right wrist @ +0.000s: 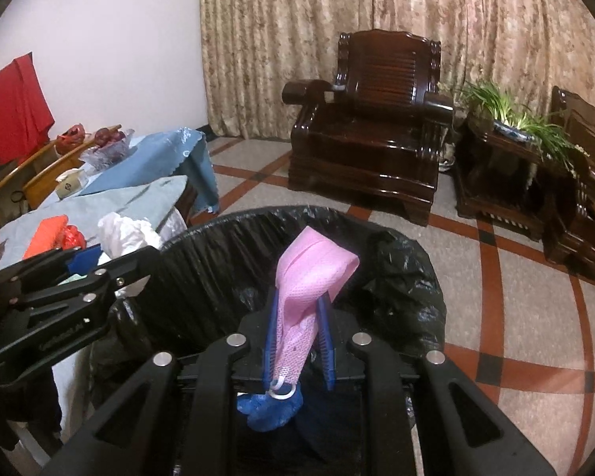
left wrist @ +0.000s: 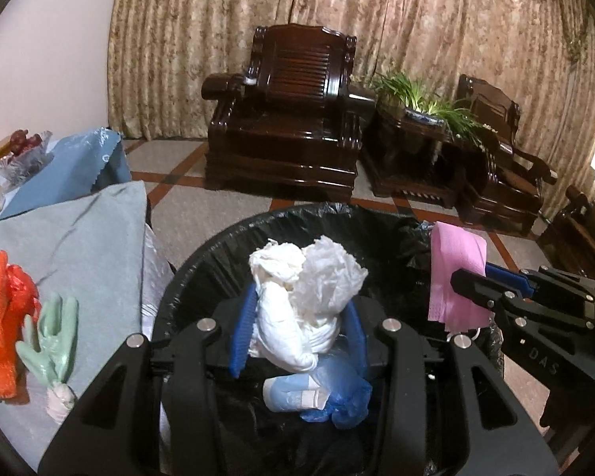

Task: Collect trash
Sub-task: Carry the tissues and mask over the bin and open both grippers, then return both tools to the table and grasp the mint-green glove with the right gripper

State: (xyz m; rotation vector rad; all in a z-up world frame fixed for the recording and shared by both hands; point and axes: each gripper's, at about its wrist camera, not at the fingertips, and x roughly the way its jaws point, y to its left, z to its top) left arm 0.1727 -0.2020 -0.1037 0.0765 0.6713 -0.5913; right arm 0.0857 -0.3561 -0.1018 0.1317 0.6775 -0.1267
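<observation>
My left gripper (left wrist: 299, 329) is shut on a crumpled white tissue wad (left wrist: 305, 289), held over the bin lined with a black bag (left wrist: 218, 246). Inside the bin lie a blue glove (left wrist: 337, 392) and a pale blue-white wrapper (left wrist: 293, 394). My right gripper (right wrist: 299, 337) is shut on a folded pink face mask (right wrist: 309, 277), also above the bin (right wrist: 218, 246), with the blue glove (right wrist: 269, 406) below it. Each gripper shows in the other's view: the right one (left wrist: 468, 281) with the mask (left wrist: 454, 273), the left one (right wrist: 111, 261) with the tissue (right wrist: 125, 234).
A table with a grey-blue cloth (left wrist: 79, 246) stands left of the bin, bearing an orange-red bag (left wrist: 4, 317) and a pale green ceramic figure (left wrist: 53, 337). Dark wooden armchairs (left wrist: 289, 119), a side table with a plant (left wrist: 416, 99) and tiled floor lie beyond.
</observation>
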